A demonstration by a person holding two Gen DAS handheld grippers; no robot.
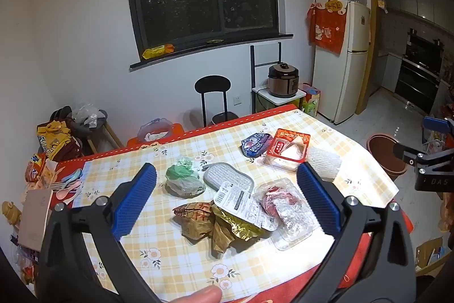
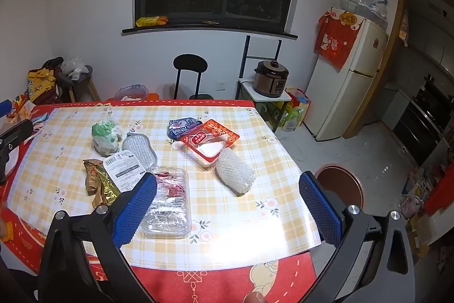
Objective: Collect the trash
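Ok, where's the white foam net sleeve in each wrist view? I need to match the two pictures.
Left wrist: white foam net sleeve, right of centre, partly behind the right blue finger.
Right wrist: centre, lying clear on the checked cloth.
Shared landmark: the red tray beside it, just farther back on the table in both views.

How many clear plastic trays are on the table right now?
2: one clear tray with red scraps near the front edge, and one red-labelled tray mid-table beside the white foam net. Others may hide under the wrappers.

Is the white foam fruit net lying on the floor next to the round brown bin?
No, the white foam fruit net lies on the checked tablecloth, beside the red tray; the round brown bin stands apart on the floor.
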